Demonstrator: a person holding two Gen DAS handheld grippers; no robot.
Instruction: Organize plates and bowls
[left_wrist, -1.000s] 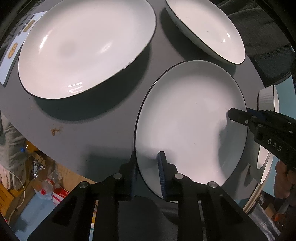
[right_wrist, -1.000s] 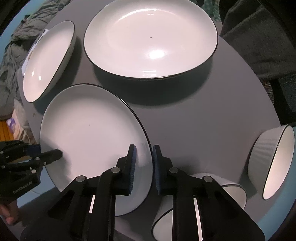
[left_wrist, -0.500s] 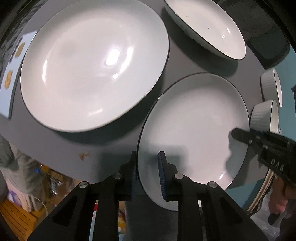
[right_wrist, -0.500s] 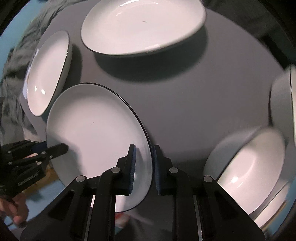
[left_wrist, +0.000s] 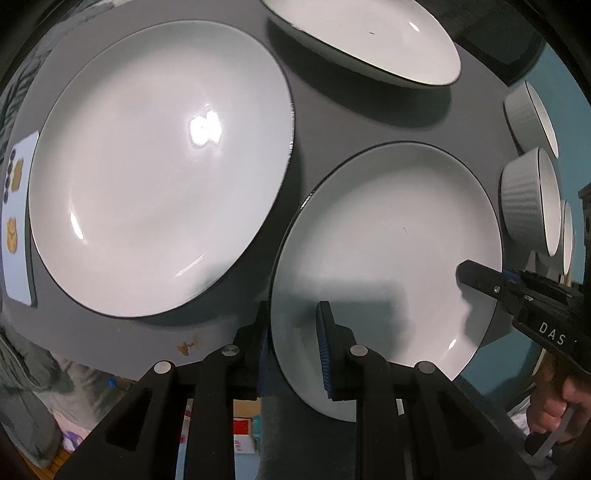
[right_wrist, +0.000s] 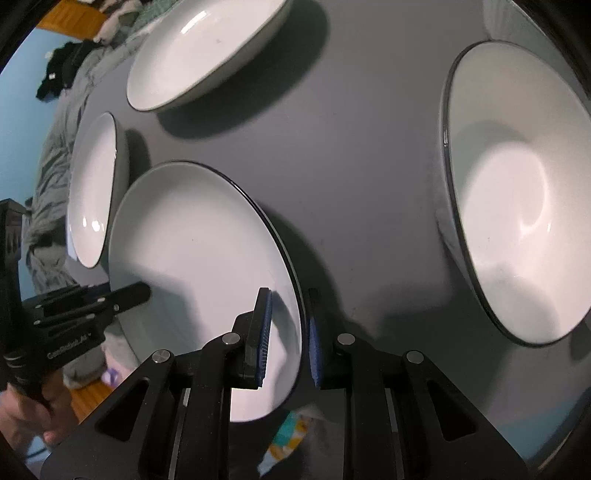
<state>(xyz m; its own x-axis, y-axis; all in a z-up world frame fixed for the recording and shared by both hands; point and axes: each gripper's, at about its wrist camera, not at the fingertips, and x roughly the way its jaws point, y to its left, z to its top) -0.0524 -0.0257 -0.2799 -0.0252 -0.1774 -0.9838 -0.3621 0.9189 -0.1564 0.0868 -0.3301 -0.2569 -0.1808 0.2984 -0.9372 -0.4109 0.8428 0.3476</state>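
I have the white plate (left_wrist: 388, 266) pinched at opposite rims, left gripper (left_wrist: 293, 347) and right gripper (right_wrist: 286, 339) both clamped on it, over the table's (left_wrist: 343, 122) near edge. Glazed, rigid, breakable and slick; rims are the only purchase. Its underside is hidden.

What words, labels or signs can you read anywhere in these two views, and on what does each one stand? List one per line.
"DAS": white letters on the body of the right gripper; the rest is cut off.
White lettering on the body of the left gripper: too blurred to read.
Pale card at the table edge: pictures only, no readable words.
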